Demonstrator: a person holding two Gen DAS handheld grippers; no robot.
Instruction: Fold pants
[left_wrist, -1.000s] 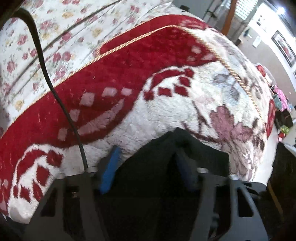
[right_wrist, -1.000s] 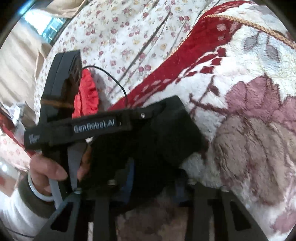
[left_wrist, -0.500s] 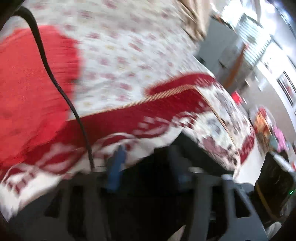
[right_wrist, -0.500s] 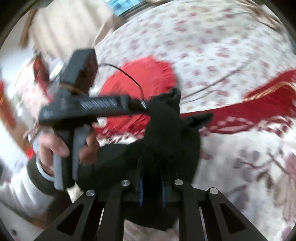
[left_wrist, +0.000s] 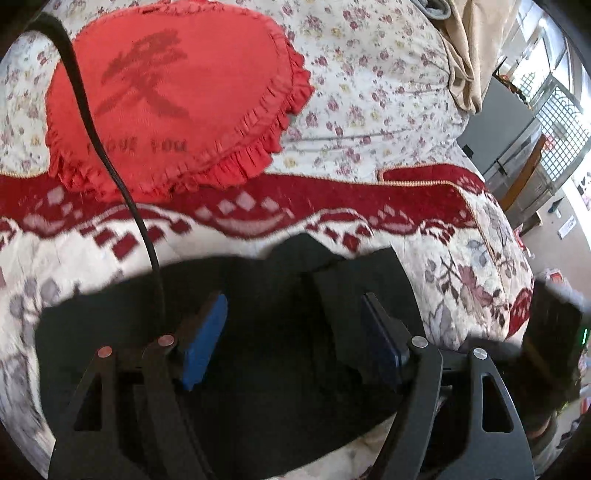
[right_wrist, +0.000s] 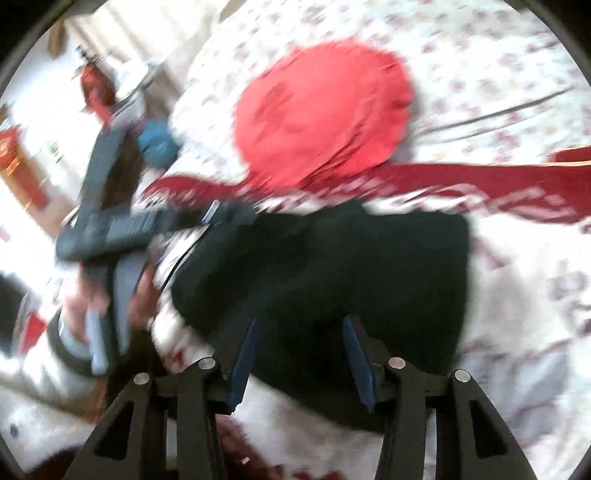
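Black pants (left_wrist: 258, 332) are lying folded on the blanket (left_wrist: 480, 266), just below the red cushion (left_wrist: 170, 96). Left gripper (left_wrist: 291, 332) is opening over them w/ pads clear of the cloth. Right gripper (right_wrist: 299, 354) (blurred) is opening too, cloth between its jaws, not pinched.

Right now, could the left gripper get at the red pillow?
Probably yes. The left gripper, jaws opening over the black pants, holds nothing, and only bare blanket lies before the red pillow.
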